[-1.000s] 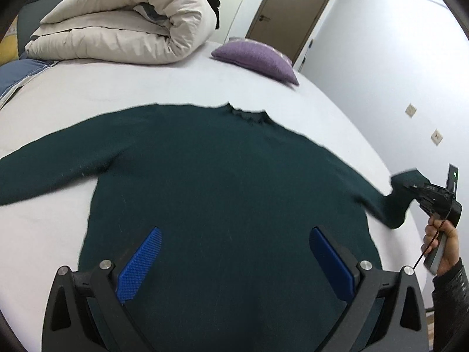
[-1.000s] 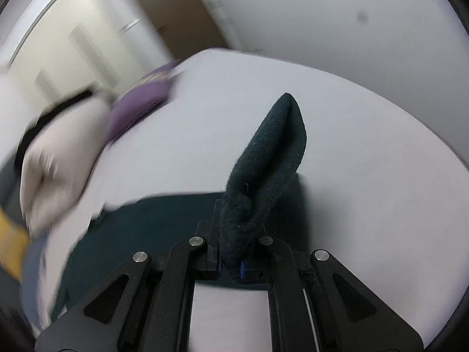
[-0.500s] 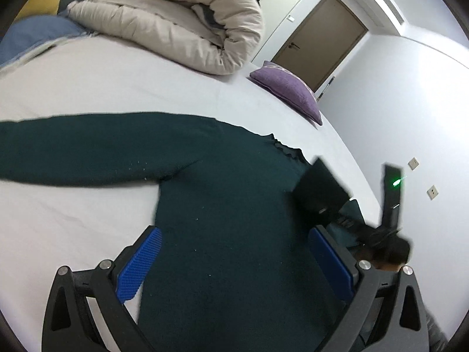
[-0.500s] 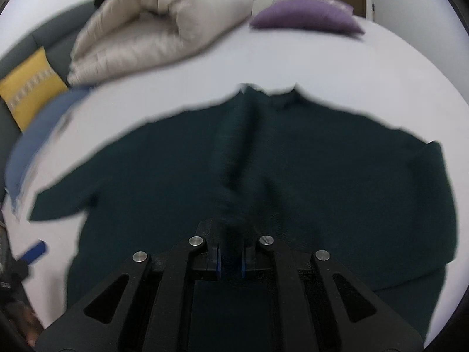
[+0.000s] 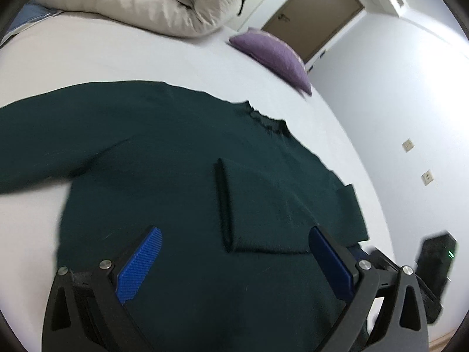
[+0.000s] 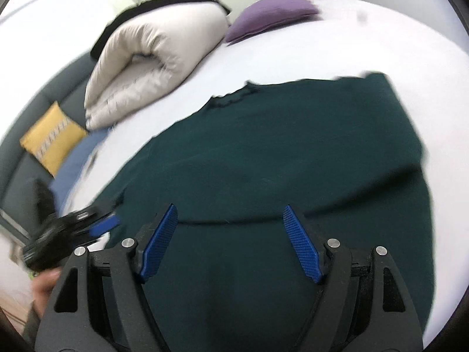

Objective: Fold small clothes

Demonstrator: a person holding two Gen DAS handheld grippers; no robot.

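Observation:
A dark green sweater (image 5: 164,158) lies flat on the white bed, collar away from me. Its right sleeve (image 5: 275,205) is folded across the body; the left sleeve (image 5: 35,146) stretches out to the left. My left gripper (image 5: 234,252) is open and empty above the sweater's lower body. In the right wrist view the sweater (image 6: 293,152) fills the middle, and my right gripper (image 6: 230,228) is open and empty just above the folded sleeve's edge. The left gripper shows at the left of that view (image 6: 73,226).
A rolled beige duvet (image 5: 140,0) and a purple pillow (image 5: 272,52) lie at the far side of the white bed (image 5: 88,55). A yellow cushion (image 6: 49,138) and blue cloth (image 6: 79,158) sit at the left. A brown door (image 5: 313,8) is behind.
My right gripper carried the right sleeve over the sweater's body, then opened and let it go. The sleeve now lies folded across the body. My left gripper stayed open and shifted left.

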